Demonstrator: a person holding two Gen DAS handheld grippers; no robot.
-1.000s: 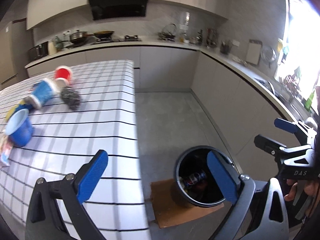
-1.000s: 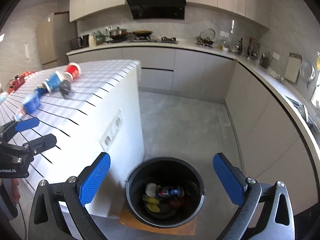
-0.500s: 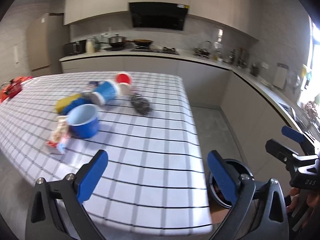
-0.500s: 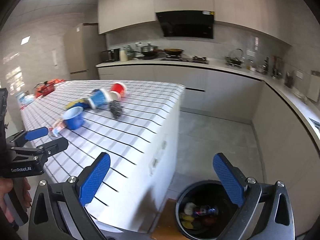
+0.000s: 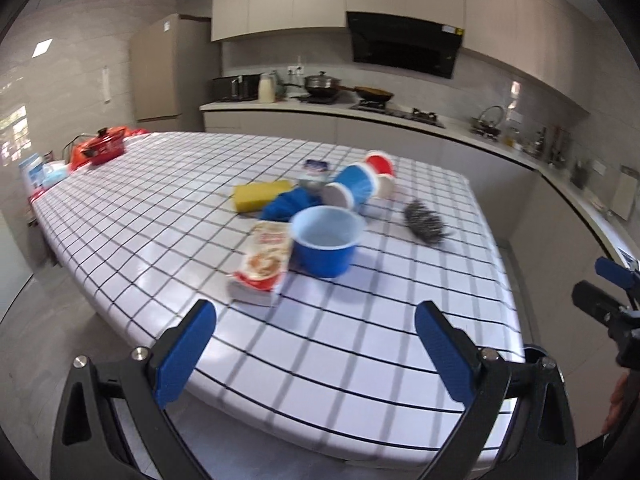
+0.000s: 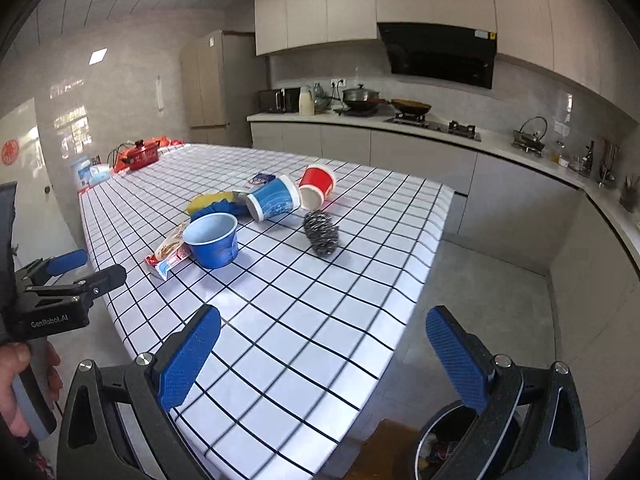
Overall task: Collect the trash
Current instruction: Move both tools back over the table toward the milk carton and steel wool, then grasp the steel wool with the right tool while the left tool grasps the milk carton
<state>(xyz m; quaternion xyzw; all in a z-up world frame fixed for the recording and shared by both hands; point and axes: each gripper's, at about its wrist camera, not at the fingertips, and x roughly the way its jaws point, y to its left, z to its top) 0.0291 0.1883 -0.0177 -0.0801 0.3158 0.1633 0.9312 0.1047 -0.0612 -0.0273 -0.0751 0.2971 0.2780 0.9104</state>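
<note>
Trash lies on the white checked table [image 5: 360,344]: an upright blue bowl [image 5: 326,240], a red-and-white snack wrapper [image 5: 264,260], a tipped blue cup [image 5: 352,192], a tipped red cup [image 5: 380,170], a steel scourer [image 5: 424,222], a yellow sponge [image 5: 260,196] and a blue cloth [image 5: 290,206]. My left gripper [image 5: 316,354] is open and empty at the near edge. My right gripper [image 6: 324,360] is open and empty over the table's corner. The bowl [image 6: 212,240], the scourer [image 6: 322,232] and the cups show in the right wrist view. The black trash bin [image 6: 436,452] stands on the floor, partly hidden.
A red pot [image 5: 104,146] and boxes sit at the table's far left end. The kitchen counter [image 6: 440,136] with a stove, pans and a kettle runs along the back and right walls. A grey floor aisle [image 6: 480,300] lies right of the table.
Both grippers have swung up and left, away from the bin toward the table. The trash pile now sits centred ahead of the left gripper. Both stayed open.
</note>
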